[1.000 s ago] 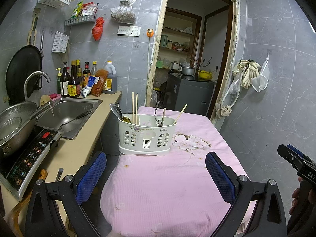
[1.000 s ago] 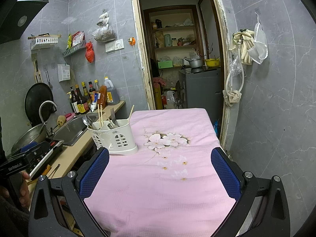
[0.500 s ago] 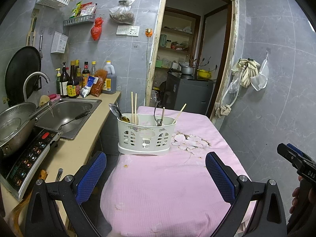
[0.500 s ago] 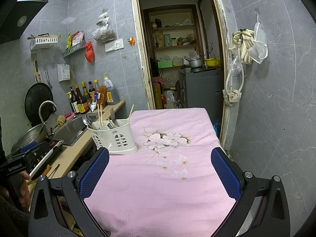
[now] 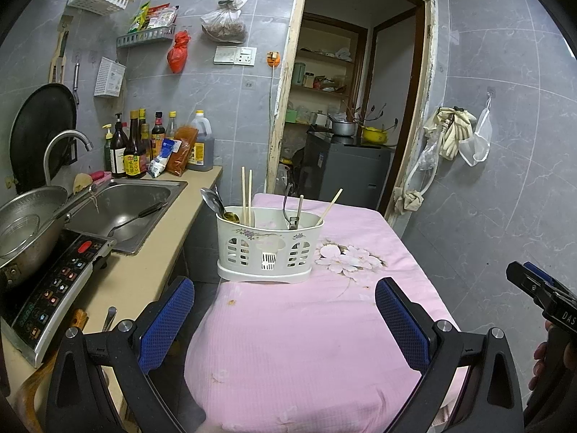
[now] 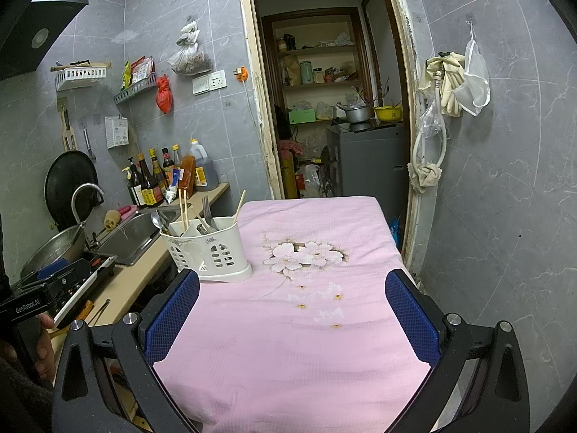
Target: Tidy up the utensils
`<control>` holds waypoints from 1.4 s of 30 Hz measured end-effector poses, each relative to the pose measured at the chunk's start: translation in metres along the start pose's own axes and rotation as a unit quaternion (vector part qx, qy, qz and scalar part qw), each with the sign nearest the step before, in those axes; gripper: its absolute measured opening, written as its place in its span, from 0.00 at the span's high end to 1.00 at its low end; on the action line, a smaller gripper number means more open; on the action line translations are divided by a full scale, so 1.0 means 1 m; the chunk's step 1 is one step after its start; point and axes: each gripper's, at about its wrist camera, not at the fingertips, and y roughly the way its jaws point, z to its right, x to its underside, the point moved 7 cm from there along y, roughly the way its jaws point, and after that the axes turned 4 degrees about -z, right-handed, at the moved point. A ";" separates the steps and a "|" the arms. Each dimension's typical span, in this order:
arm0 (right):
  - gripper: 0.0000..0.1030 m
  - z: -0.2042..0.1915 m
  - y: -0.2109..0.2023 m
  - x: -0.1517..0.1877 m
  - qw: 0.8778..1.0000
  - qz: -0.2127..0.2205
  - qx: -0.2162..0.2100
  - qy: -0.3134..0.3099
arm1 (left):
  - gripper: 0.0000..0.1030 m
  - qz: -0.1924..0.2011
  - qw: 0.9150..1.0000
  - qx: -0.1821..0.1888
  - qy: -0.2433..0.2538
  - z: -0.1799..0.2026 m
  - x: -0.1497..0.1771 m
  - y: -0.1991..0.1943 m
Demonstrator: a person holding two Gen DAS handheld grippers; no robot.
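Observation:
A white slotted utensil caddy (image 5: 268, 252) (image 6: 207, 254) stands near the left edge of the pink-covered table (image 5: 306, 342) (image 6: 295, 342). Upright inside it are chopsticks (image 5: 247, 195) (image 6: 183, 209), spoons (image 5: 216, 204) (image 6: 158, 221) and a fork (image 6: 207, 211). My left gripper (image 5: 285, 321) is open above the near part of the table, short of the caddy, with nothing between its blue pads. My right gripper (image 6: 292, 319) is also open and empty, over the table's middle, with the caddy ahead to its left.
A counter on the left carries a sink (image 5: 119, 213), an induction cooker (image 5: 54, 281) with a metal wok (image 5: 25, 231), and several bottles (image 5: 144, 148). A utensil lies on the counter's near edge (image 5: 109, 317). An open doorway (image 5: 346, 108) is behind the table; a tiled wall lies to the right.
Almost nothing has moved. Both grippers stay open in the same place, and the caddy has not shifted.

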 end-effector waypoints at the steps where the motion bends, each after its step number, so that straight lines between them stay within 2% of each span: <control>1: 0.02 0.000 0.000 0.000 1.000 0.000 0.000 0.000 | 0.02 0.000 1.000 0.000 0.000 0.000 0.000 0.000; 42: 0.02 0.005 0.001 -0.001 1.000 -0.002 -0.001 0.000 | 0.02 -0.001 1.000 -0.001 0.001 0.003 0.000 0.000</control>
